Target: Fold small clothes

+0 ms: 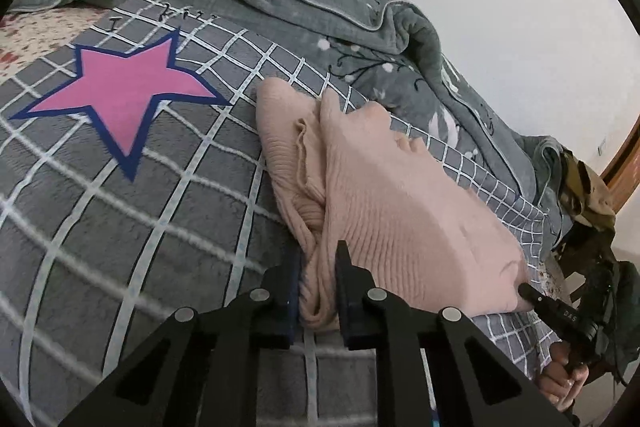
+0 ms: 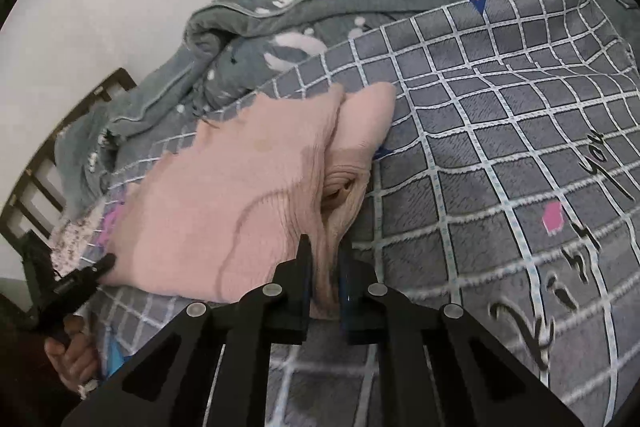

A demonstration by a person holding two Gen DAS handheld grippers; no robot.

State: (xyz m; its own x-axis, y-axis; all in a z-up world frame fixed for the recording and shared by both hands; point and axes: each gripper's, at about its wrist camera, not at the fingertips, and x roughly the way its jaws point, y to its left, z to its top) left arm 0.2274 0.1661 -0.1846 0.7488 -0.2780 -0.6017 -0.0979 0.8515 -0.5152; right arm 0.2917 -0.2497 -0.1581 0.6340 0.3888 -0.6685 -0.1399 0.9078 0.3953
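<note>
A small pink ribbed knit garment [image 1: 384,203] lies partly folded on a grey checked blanket [image 1: 120,227]. My left gripper [image 1: 318,267] is shut on a bunched edge of the garment at its near left corner. In the right wrist view the same garment [image 2: 224,203] lies left of centre, and my right gripper [image 2: 326,259] is shut on its bunched near right edge. Each gripper shows in the other's view, the right gripper [image 1: 528,293] at the garment's right edge and the left gripper [image 2: 106,263] at its left edge.
The blanket carries a large pink star [image 1: 124,95] and black lettering [image 2: 560,275]. A rumpled grey-green quilt [image 1: 360,27] lies behind the garment along a white wall. A dark wooden bed frame [image 2: 48,155] stands at the left. More clothes [image 1: 588,195] pile at the right.
</note>
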